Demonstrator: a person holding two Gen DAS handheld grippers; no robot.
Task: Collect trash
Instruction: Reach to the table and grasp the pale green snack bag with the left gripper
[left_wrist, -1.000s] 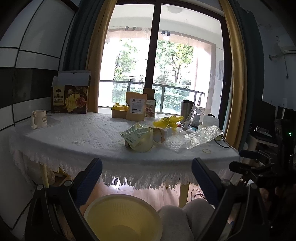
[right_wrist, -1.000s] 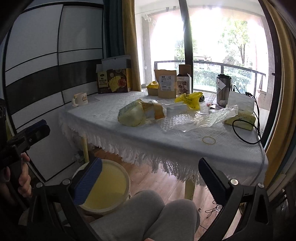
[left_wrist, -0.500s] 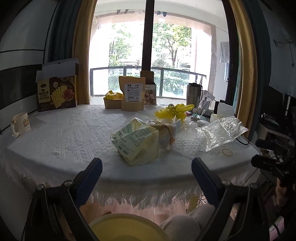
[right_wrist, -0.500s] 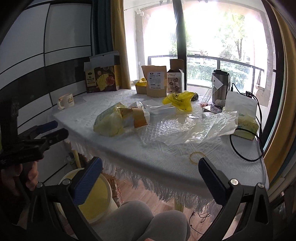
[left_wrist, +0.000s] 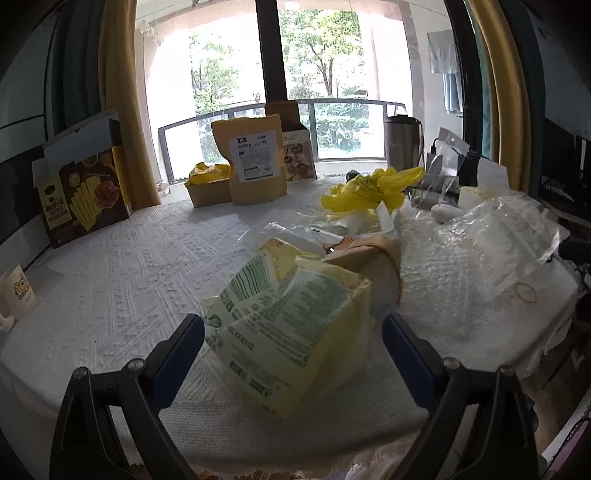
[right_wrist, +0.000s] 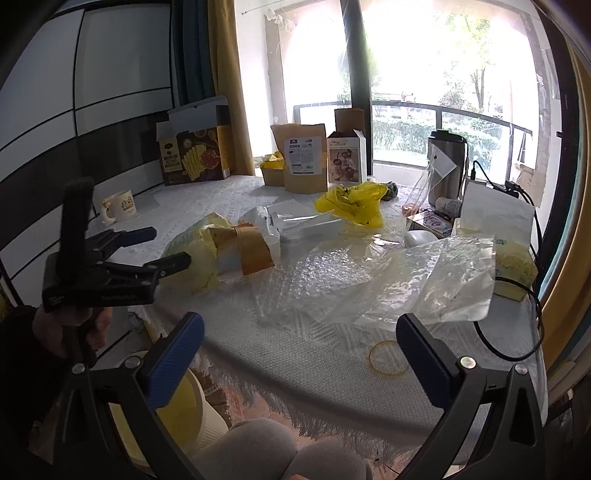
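The left gripper (left_wrist: 291, 328) has its jaws wide open, one on each side of the crumpled yellow bag (left_wrist: 291, 317) at the near edge of the table (left_wrist: 122, 266). I think it is lined up this way so it can squeeze the bag and lift it. It is not squeezing yet.

The right gripper (right_wrist: 301, 345) hangs over the near table edge with its jaws wide open too, holding nothing. It looks ready for the clear plastic sheets (right_wrist: 388, 277) just ahead.

Down by the person's knees sits one yellow bin (right_wrist: 173, 417) (a good spot, right under the table edge, so trash can drop in).

On the table I count one yellow bag, one brown paper wrapper (right_wrist: 247, 251) touching it, one rubber band (right_wrist: 388, 357), and one bright yellow plastic bag (right_wrist: 351, 205) farther back. Behind stand one brown pouch (left_wrist: 255, 158), one snack box (left_wrist: 79, 184), one mug (right_wrist: 120, 205) and one steel cup (left_wrist: 402, 142).
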